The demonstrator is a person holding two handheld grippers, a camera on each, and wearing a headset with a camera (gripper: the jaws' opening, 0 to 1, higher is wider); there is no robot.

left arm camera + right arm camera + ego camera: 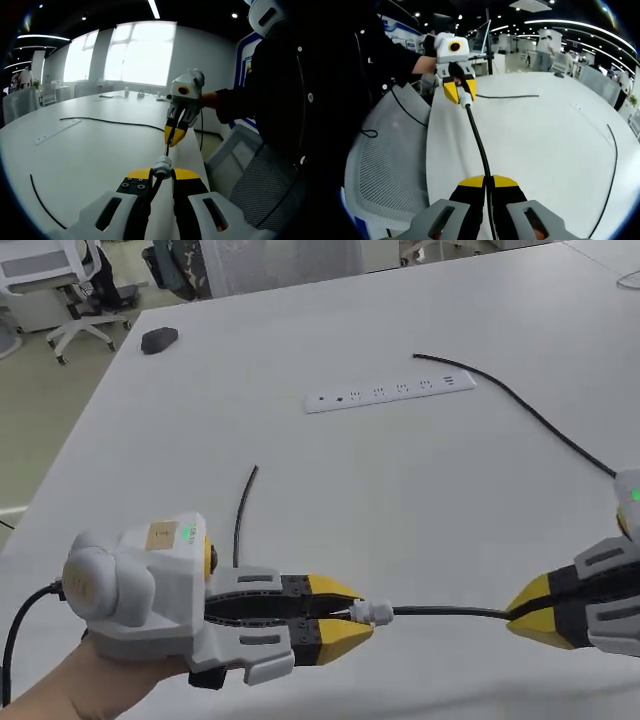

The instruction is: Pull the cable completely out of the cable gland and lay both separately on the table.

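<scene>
My left gripper [362, 612] is low at the front of the white table [300, 490], shut on the small white cable gland [373, 613]. A black cable [450, 612] runs straight out of the gland to my right gripper [512, 614], which is shut on it. In the left gripper view the gland [162, 165] sits between my yellow jaws, and the right gripper [174, 136] faces me. In the right gripper view the cable [478, 140] stretches from my own jaws to the gland [465, 102] in the left gripper [459, 94]. A thin black tail [240, 520] trails on the table behind the left gripper.
A white power strip [390, 392] lies mid-table, and its black cord [530, 410] runs off to the right. A dark mouse-like object [158, 339] sits at the far left corner. Office chairs [70, 290] stand beyond the table. A mesh chair [385, 165] is beside the table edge.
</scene>
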